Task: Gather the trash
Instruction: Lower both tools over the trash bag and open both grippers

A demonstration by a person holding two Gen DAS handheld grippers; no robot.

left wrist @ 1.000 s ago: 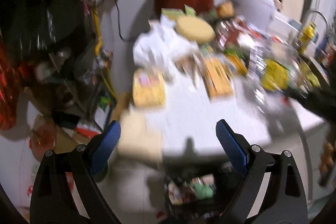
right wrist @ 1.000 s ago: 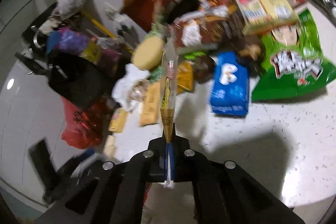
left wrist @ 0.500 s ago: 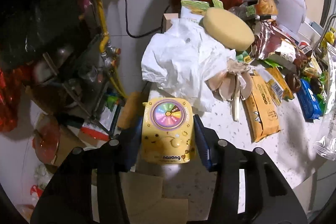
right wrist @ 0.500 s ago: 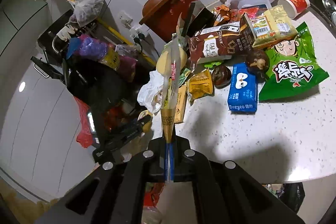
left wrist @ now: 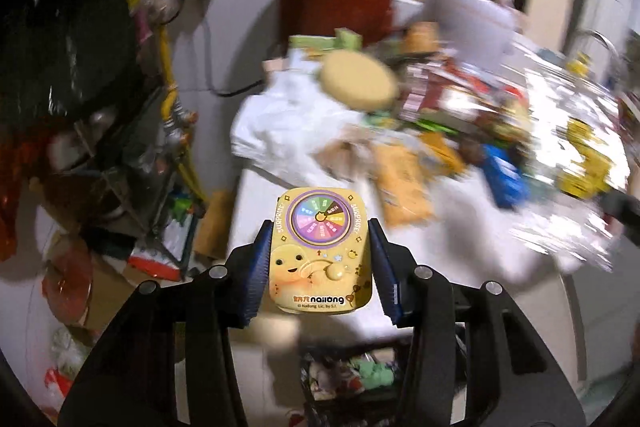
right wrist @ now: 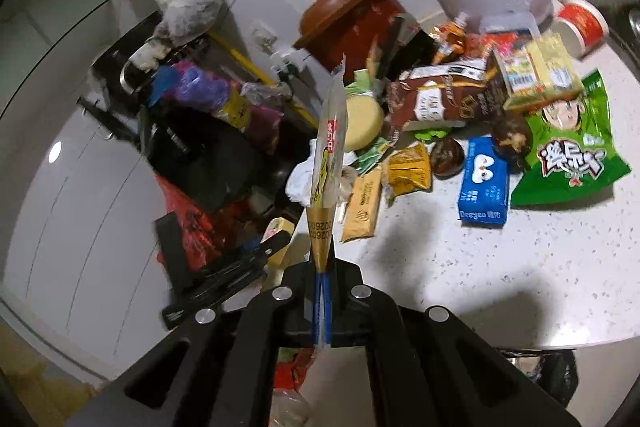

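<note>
Left wrist view: the left claw (left wrist: 320, 263) clamps a flat, glossy yellow box (left wrist: 320, 251) by its sides, lifted clear of the speckled table (left wrist: 452, 243), probably for binning.

Right wrist view: the right claw (right wrist: 322, 291) pinches a crinkly, narrow clear wrapper (right wrist: 328, 155) by its tail, standing upright above the table's edge.

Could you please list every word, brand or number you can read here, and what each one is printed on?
"SURPRISE" and "nailong": yellow box in the left gripper.
"Deeyeo": blue tissue pack.
"026": bottom of the clear wrapper in the right gripper; partly hidden.
Green snack bag, brown bag: print unreadable.
</note>
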